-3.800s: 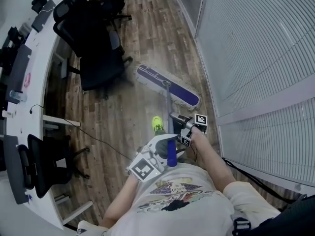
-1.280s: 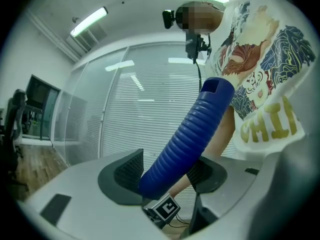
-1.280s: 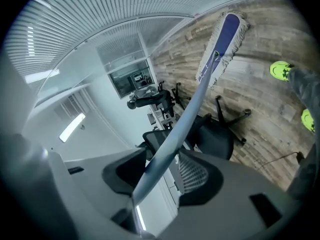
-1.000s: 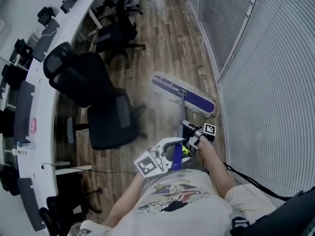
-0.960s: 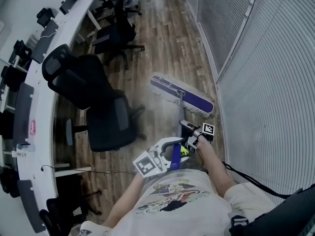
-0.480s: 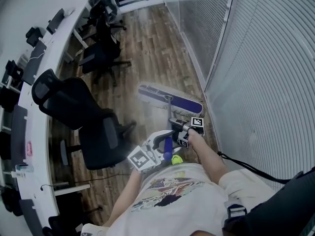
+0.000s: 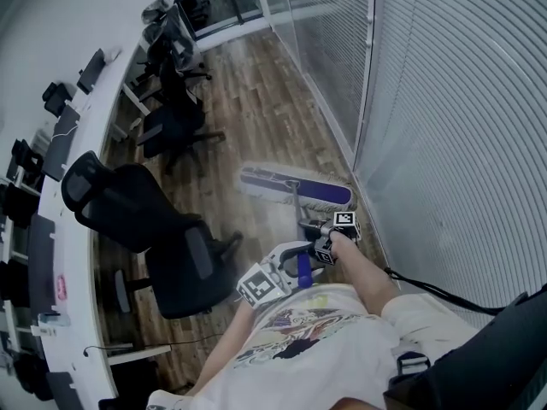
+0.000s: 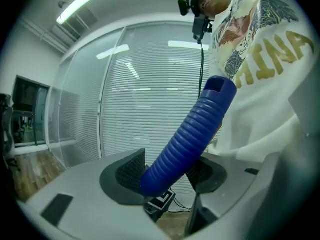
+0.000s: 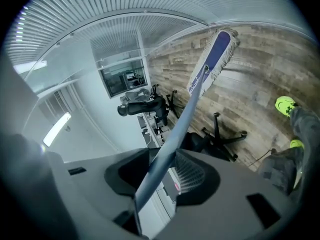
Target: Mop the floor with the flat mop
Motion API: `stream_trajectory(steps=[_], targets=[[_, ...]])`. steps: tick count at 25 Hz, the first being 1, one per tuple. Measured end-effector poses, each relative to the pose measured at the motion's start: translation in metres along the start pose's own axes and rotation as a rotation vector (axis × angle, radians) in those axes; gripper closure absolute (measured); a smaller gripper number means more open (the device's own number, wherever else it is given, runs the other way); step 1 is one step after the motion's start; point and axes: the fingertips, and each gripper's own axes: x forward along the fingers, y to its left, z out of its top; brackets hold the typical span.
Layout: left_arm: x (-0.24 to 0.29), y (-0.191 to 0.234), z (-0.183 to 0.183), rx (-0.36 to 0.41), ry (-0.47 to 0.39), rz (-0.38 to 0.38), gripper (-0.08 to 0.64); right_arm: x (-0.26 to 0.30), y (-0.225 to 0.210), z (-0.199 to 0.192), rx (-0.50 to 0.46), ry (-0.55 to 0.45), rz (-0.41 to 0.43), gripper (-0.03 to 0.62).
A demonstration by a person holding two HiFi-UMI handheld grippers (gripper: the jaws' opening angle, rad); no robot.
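The flat purple mop with white fringe (image 7: 295, 186) lies on the brown wooden floor (image 7: 256, 101), at the floor's edge by the glass wall with blinds (image 7: 444, 126). My left hand-held gripper (image 7: 297, 259) pinches its blue ribbed grip (image 8: 190, 134). My right hand-held gripper (image 7: 311, 227) has just been closing and pinches the thin grey pole (image 9: 175, 134).

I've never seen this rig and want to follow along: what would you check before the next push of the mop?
1. Left gripper clamped on blue grip: ok.
2. Right gripper on mop pole: ok; its jaws have just been closing, with the pole between the pads.
3. Mop head flat on the floor: ok.
4. Office chair apart from the mop head: ok, it stands off to the left.
5. Gap between the mop head and glass wall: cannot tell; its right end lies at the wall's base.
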Motion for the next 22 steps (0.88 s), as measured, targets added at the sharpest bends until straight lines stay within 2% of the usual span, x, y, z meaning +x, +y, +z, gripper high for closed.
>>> stream_trajectory(steps=[7, 11, 22], targets=[[-0.027, -0.043, -0.016, -0.006, 0.023, 0.001, 0.319, -0.006, -0.024, -0.04, -0.033, 0.015, -0.041, 0.433], [-0.05, -0.072, -0.01, -0.011, -0.002, -0.003, 0.319, -0.016, -0.032, -0.076, -0.033, 0.01, -0.053, 0.433], [-0.144, -0.223, -0.014, -0.028, -0.073, -0.008, 0.319, -0.058, -0.105, -0.231, -0.044, -0.007, -0.08, 0.432]])
